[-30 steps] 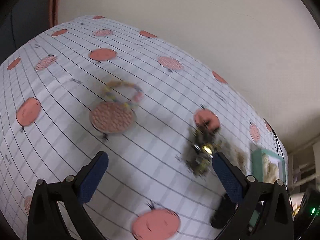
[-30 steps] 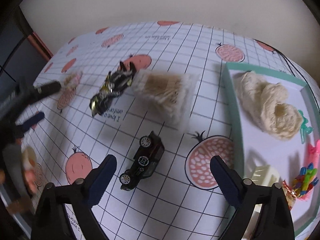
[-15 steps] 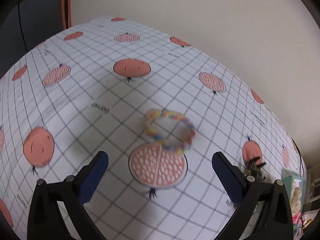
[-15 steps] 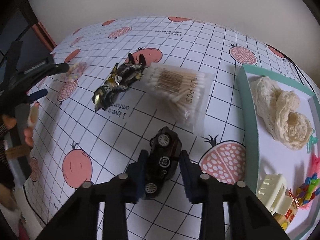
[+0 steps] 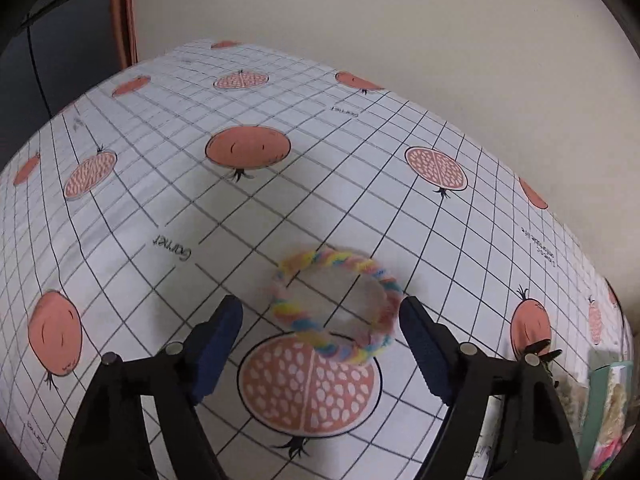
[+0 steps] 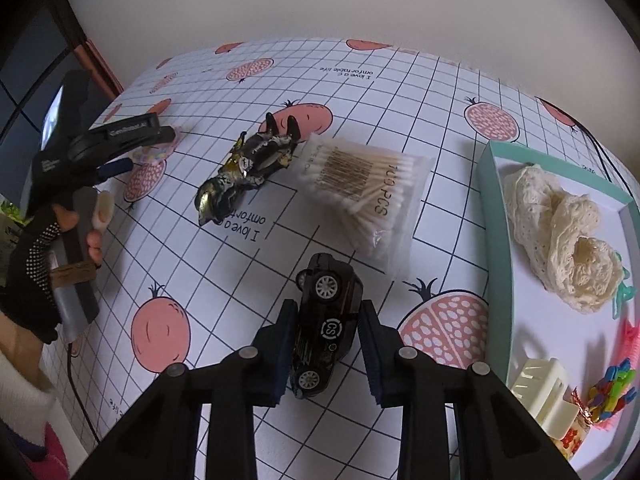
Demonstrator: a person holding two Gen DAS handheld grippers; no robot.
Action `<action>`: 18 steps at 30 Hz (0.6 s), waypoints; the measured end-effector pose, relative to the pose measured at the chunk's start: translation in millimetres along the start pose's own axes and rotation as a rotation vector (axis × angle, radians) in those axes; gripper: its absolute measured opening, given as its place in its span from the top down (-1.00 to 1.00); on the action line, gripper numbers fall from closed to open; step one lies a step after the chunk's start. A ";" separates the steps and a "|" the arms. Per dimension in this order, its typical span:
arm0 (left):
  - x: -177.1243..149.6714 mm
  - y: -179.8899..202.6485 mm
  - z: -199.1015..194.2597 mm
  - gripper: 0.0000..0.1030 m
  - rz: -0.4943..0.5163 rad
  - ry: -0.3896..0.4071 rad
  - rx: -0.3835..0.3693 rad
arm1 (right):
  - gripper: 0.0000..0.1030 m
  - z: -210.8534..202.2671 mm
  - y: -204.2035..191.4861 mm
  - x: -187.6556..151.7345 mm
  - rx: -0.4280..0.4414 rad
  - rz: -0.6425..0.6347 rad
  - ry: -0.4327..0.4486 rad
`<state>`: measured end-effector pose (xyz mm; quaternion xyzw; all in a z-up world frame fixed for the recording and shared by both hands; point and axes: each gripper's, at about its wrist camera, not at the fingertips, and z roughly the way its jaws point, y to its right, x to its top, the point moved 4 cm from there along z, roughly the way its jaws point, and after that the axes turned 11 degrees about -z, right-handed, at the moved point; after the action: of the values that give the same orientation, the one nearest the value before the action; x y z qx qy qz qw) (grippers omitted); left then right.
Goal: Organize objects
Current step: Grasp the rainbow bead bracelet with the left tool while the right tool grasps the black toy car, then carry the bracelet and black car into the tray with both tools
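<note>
Two wrist views of a table under a grid-and-fruit cloth [image 5: 168, 208]. Left view: the left gripper [image 5: 320, 334] stood with its jaws closing around a pastel braided hair tie [image 5: 336, 306]. The ring lay flat on the cloth, between and slightly ahead of the blue pads [image 5: 222, 338], overlapping the far edge of a printed fruit slice. The right pad seemed to be at the ring's outer edge, though blur left contact uncertain; the left pad stood clear of it, so nothing was gripped yet. The ring has no long axis, so the approach probably depended only on keeping it centred between the pads.

Right view: the right gripper [image 6: 328, 344] was clenched on a black toy car [image 6: 326, 326], one pad against each flank. The car's long axis ran along the fingers, its nose pointing away from the camera. A green-edged tray [image 6: 494, 216], already holding lace, clips and a hair claw, lay to the right of this gripper, well nearer to it than to the left one. A toy motorcycle [image 6: 244, 172] and a pack of cotton swabs [image 6: 364, 188] lay beyond the car, still outside the tray. The likely next carry was rightward, to the tray.
</note>
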<state>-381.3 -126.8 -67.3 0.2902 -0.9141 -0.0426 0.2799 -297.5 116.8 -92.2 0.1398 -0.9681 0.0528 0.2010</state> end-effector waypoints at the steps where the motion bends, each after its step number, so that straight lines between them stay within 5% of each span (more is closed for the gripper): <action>1: -0.7 1.8 0.2 -0.57 0.010 0.002 0.008 | 0.37 -0.1 0.1 -0.6 0.002 -0.001 0.000; 4: -0.8 3.7 -0.3 -0.19 0.022 0.014 0.035 | 0.37 -0.2 2.4 -2.2 0.003 0.006 -0.002; 6: -0.8 4.0 -1.1 -0.17 0.025 0.011 0.039 | 0.37 -0.3 3.6 -2.5 0.004 0.009 -0.003; 9: -1.7 2.7 -3.1 0.33 0.030 0.010 0.054 | 0.37 -1.1 4.5 -2.8 0.008 0.011 -0.001; 15: -9.0 -5.5 -9.9 0.78 -0.001 -0.033 0.046 | 0.37 -3.3 12.9 -7.6 0.005 0.024 -0.006; 18: -17.2 -8.4 -15.8 0.79 0.001 -0.043 0.045 | 0.37 -7.0 18.7 -11.4 0.007 0.033 -0.007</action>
<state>-357.0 -122.9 -64.5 0.2952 -0.9208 -0.0279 0.2535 -290.3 138.7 -91.3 0.1246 -0.9708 0.0591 0.1963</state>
